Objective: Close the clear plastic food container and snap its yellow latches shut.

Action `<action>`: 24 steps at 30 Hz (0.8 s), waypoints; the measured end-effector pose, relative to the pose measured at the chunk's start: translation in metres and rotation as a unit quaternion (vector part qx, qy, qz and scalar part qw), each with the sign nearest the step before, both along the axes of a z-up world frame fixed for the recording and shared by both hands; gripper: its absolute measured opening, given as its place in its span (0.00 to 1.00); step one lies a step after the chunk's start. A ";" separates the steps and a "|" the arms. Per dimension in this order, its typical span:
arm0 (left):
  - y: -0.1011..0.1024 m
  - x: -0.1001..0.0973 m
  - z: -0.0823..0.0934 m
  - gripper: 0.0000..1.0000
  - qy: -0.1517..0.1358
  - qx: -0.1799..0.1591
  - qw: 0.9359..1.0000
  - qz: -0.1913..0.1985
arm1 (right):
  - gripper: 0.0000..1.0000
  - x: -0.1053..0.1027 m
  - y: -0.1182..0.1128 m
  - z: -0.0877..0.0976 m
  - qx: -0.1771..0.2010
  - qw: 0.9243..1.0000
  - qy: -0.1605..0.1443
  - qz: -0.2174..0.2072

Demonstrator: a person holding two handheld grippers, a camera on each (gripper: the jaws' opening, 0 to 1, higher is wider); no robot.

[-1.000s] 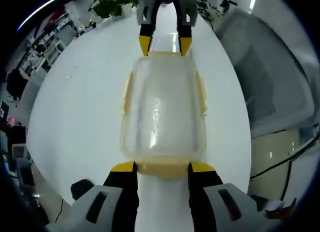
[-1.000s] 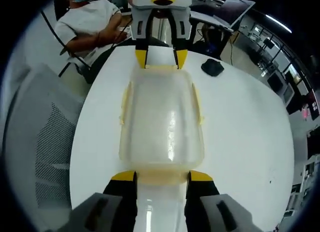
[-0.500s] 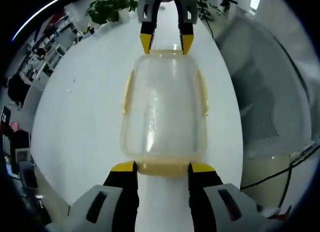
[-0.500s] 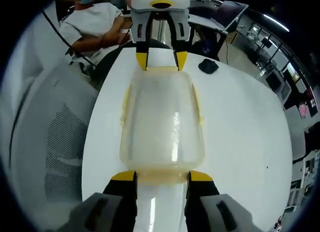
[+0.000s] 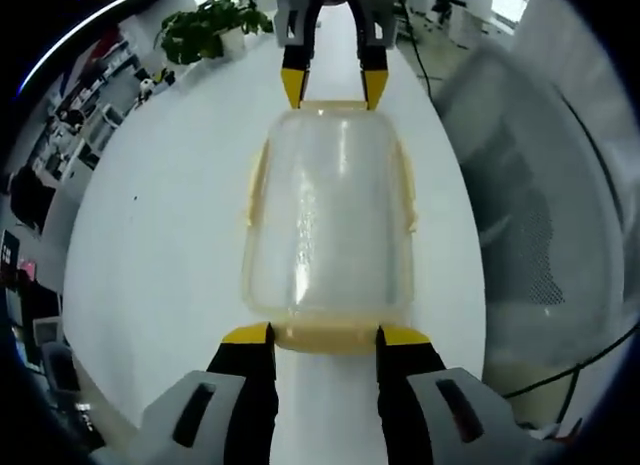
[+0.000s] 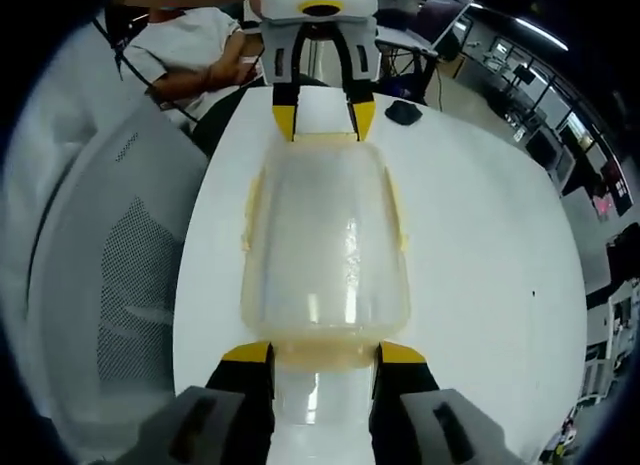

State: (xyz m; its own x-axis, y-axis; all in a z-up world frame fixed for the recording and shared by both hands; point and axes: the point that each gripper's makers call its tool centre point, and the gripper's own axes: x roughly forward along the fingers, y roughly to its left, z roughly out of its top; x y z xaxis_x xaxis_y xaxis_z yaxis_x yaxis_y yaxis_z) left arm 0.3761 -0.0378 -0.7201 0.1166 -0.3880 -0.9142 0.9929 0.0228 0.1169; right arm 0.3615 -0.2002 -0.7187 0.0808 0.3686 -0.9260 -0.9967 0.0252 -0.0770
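Note:
A clear plastic food container point(image 5: 325, 215) with its lid on lies lengthwise between my two grippers, over the white table point(image 5: 150, 245). Yellow side latches point(image 5: 407, 195) run along its long edges. In the left gripper view, my left gripper point(image 5: 325, 335) has its yellow-tipped jaws shut against the two ends of the near yellow end latch point(image 5: 325, 340). My right gripper point(image 5: 330, 85) holds the far end in the same way. The right gripper view mirrors this: container point(image 6: 325, 235), right gripper point(image 6: 322, 353) at the near latch, left gripper point(image 6: 322, 115) at the far end.
A grey mesh chair point(image 6: 100, 285) stands beside the table point(image 6: 480, 245), also seen as a chair point(image 5: 540, 205) on the right. A seated person point(image 6: 190, 55) and a small black object point(image 6: 405, 112) are at the far end. A potted plant point(image 5: 205, 30) stands beyond the table.
Both views have drifted over the table and the chair looms larger. The container keeps the same place between both grippers, and the jaws have not changed.

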 end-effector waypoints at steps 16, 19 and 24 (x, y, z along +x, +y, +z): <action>-0.030 0.001 0.002 0.36 -0.002 0.000 1.000 0.000 | 0.34 0.002 -0.028 0.000 0.002 1.000 0.000 0.000; -0.036 0.002 0.003 0.36 -0.003 0.000 1.000 -0.001 | 0.34 0.002 -0.033 0.000 0.001 1.000 0.000 -0.001; -0.045 0.006 0.002 0.36 -0.006 0.001 1.000 -0.004 | 0.34 0.006 -0.043 -0.001 0.000 1.000 -0.002 -0.004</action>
State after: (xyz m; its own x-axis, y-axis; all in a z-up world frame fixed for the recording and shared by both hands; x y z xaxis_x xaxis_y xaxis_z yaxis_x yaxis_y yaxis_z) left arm 0.3822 -0.0829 -0.7185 0.1240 -0.3873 -0.9136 0.9916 0.0153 0.1281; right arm 0.3673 -0.2435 -0.7198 0.0876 0.3676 -0.9259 -0.9962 0.0334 -0.0810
